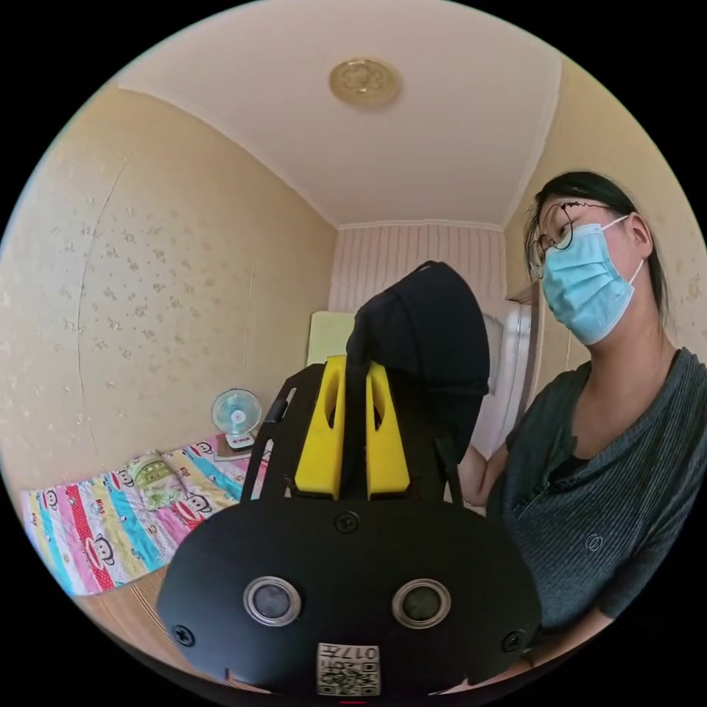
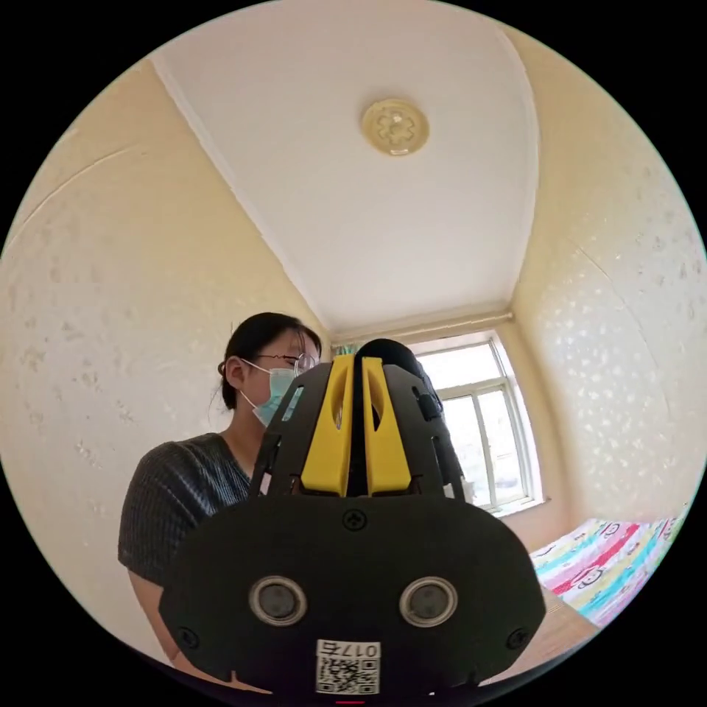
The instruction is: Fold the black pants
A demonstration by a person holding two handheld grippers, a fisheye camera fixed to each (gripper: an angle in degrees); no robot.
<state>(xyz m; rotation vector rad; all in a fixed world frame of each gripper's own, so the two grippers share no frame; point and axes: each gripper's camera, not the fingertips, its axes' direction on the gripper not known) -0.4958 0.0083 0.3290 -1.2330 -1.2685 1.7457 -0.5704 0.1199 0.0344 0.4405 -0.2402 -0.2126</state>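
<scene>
Closest to my left gripper's (image 1: 353,368) camera is its black faceplate, carrying a square code label I leave unread. Its yellow jaws are pinched tight on a fold of the black pants (image 1: 427,331), which bunch up over the tips and drape off to the jaws' right. Beyond them, right of the jaws, is my own torso in a grey top. Farther off, left of the jaws, lies a striped cartoon bedsheet (image 1: 110,530) with a small fan (image 1: 236,416) behind it.

My right gripper (image 2: 353,364) is likewise clamped on black pants cloth bulging just past its tips. Behind that are the window (image 2: 479,427) and the ceiling lamp (image 2: 395,127).
</scene>
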